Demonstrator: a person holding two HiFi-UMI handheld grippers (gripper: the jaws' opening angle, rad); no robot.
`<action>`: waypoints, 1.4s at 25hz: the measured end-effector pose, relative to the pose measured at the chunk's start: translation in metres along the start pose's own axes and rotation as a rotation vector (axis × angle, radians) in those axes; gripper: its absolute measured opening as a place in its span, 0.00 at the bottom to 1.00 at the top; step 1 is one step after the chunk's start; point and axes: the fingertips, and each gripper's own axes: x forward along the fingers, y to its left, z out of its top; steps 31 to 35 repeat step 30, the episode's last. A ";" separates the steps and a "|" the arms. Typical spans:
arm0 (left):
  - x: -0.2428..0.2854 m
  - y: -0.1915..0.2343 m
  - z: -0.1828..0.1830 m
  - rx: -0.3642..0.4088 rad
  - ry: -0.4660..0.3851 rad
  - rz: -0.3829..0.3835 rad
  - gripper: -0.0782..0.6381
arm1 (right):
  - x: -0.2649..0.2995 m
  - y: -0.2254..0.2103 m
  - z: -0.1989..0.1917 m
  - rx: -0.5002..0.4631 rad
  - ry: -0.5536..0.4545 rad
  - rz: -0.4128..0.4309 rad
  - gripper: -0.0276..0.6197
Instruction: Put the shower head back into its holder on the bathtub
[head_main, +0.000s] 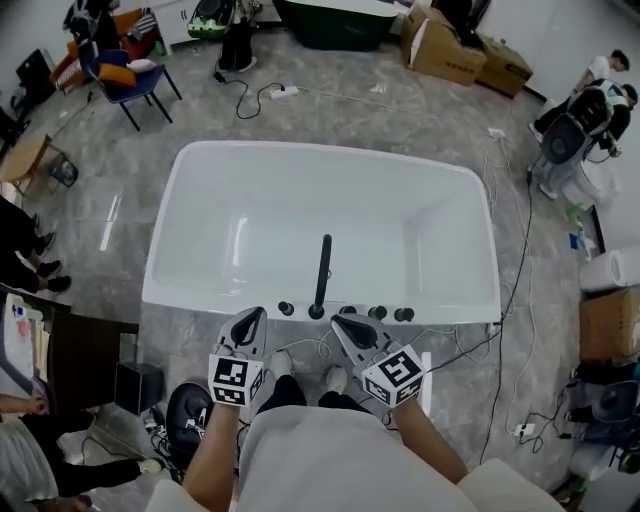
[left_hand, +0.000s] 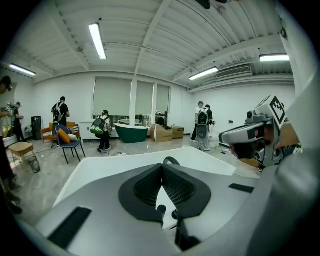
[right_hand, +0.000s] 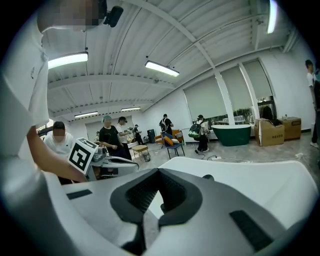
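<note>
A white bathtub (head_main: 200, 200) fills the middle of the head view. On its near rim stand several black knobs (head_main: 403, 314), and among them a slim black shower head (head_main: 324, 270) reaches out over the basin. Whether it sits in a holder I cannot tell. My left gripper (head_main: 252, 318) hangs just short of the rim, left of the knobs, shut on nothing. My right gripper (head_main: 340, 322) hangs beside it, also shut and empty. In the left gripper view the pads (left_hand: 172, 187) meet, with the black curved fitting (left_hand: 171, 161) behind. The right gripper view shows closed pads (right_hand: 172, 192) too.
Cables (head_main: 515, 300) trail over the floor right of the tub and behind it. A blue chair (head_main: 125, 80) stands far left, a dark green tub (head_main: 335, 25) and cardboard boxes (head_main: 450, 50) at the back. People stand at the left and at the far right.
</note>
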 end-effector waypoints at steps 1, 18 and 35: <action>-0.003 -0.001 0.005 0.001 -0.008 -0.002 0.12 | -0.001 0.002 0.004 -0.005 -0.007 0.003 0.07; -0.025 0.000 0.057 -0.011 -0.113 -0.013 0.12 | -0.011 -0.005 0.046 -0.044 -0.093 -0.005 0.07; -0.016 -0.005 0.065 0.033 -0.117 -0.053 0.12 | -0.008 -0.010 0.052 -0.051 -0.106 -0.021 0.07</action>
